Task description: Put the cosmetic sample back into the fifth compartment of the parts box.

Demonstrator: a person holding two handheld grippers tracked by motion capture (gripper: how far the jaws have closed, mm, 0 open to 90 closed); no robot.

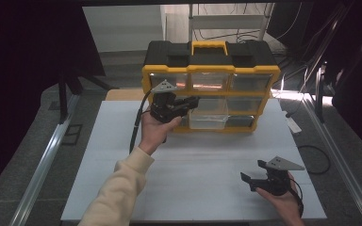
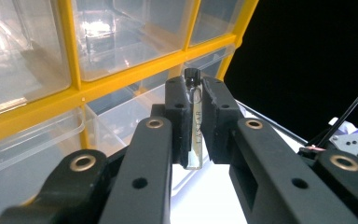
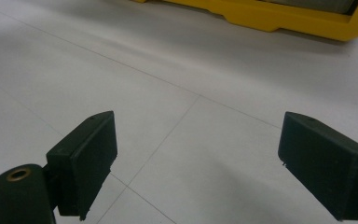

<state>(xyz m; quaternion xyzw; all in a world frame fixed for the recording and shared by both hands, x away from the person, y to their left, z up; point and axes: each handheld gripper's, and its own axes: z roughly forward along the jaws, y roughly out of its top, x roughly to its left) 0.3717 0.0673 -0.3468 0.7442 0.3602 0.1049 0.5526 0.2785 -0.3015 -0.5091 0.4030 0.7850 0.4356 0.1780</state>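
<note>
A yellow and black organiser box [image 1: 210, 70] with clear drawers stands at the back of the white table [image 1: 193, 165]. One clear drawer [image 1: 209, 114] in its middle row is pulled out. My left gripper [image 1: 194, 100] is held up in front of the box, just left of that drawer, shut on a small glass vial [image 2: 195, 126] with a black cap. The vial stands upright between the pads, and the box's clear drawers [image 2: 121, 42] are close behind it. My right gripper [image 1: 253, 172] rests low at the table's front right, open with nothing between its jaws, over bare table [image 3: 177, 93].
The box's yellow base [image 3: 279, 18] lies beyond the right gripper. A cable [image 1: 136, 127] trails from the left gripper over the table's left part. A white shelf frame [image 1: 226, 21] stands behind the box. Metal rails and cables run along the floor on both sides.
</note>
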